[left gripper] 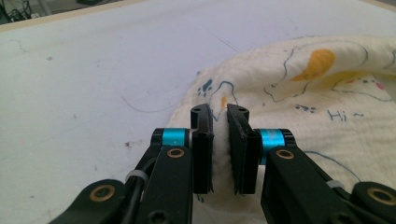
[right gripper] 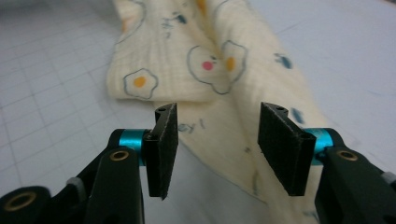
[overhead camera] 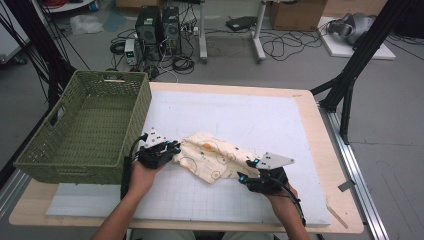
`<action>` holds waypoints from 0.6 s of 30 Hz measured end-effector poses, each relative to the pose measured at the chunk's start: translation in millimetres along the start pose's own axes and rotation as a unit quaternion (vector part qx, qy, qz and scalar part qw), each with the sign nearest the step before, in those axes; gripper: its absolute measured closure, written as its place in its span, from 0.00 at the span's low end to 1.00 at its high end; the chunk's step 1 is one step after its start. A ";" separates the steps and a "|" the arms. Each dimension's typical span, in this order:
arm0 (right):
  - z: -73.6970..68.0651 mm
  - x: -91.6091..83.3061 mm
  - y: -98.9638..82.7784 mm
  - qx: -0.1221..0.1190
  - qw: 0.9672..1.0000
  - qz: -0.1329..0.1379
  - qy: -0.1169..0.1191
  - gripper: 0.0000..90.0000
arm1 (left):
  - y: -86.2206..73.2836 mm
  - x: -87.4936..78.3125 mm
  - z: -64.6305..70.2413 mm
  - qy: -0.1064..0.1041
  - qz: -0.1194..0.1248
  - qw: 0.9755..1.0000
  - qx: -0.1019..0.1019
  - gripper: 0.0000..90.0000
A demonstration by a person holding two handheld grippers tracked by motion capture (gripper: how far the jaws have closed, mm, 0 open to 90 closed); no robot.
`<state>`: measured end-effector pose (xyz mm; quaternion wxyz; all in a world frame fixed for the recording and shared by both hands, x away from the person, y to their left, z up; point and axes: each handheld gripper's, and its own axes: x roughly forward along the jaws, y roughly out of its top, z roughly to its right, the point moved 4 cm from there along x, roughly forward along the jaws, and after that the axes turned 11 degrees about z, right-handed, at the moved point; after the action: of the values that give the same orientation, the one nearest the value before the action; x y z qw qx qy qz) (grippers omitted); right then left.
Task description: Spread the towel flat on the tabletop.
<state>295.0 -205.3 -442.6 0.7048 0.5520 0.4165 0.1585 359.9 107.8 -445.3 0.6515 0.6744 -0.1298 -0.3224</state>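
Left gripper view: my left tongs [left gripper: 219, 122] pinch a fold of cream printed muslin cloth [left gripper: 303, 93], its edge hidden between pads. Right tongs [right gripper: 217, 122] spread, cloth beneath, touch unclear.

high view: above the person's side, looking forward and down over the whole worktop [overhead camera: 310, 130].
left gripper view: low, close along its fingers [left gripper: 203, 140].
right gripper view: low, close.
shared: the printed cloth [overhead camera: 212, 155].
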 end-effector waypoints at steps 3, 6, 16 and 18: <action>-9.4 14.7 -1.2 -0.005 0.999 -0.015 0.030 0.58 | 2.2 -1.6 -2.8 0.010 0.011 1.000 -0.002 0.89; -18.5 27.7 -2.5 -0.015 0.998 -0.026 0.054 0.61 | 2.5 -1.5 -3.1 0.011 0.013 1.000 -0.002 0.89; -18.0 59.9 -6.2 0.011 0.996 -0.060 0.070 0.93 | 11.0 1.2 -5.0 0.014 0.027 0.999 -0.028 0.90; -20.4 57.4 -6.6 0.017 0.994 -0.066 0.082 0.96 | 14.2 4.9 -6.2 0.019 0.029 0.999 -0.026 0.90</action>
<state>312.5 -155.1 -473.2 0.6677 0.5208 0.5107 0.1490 370.9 108.2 -433.3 0.6799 0.6592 -0.1286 -0.2942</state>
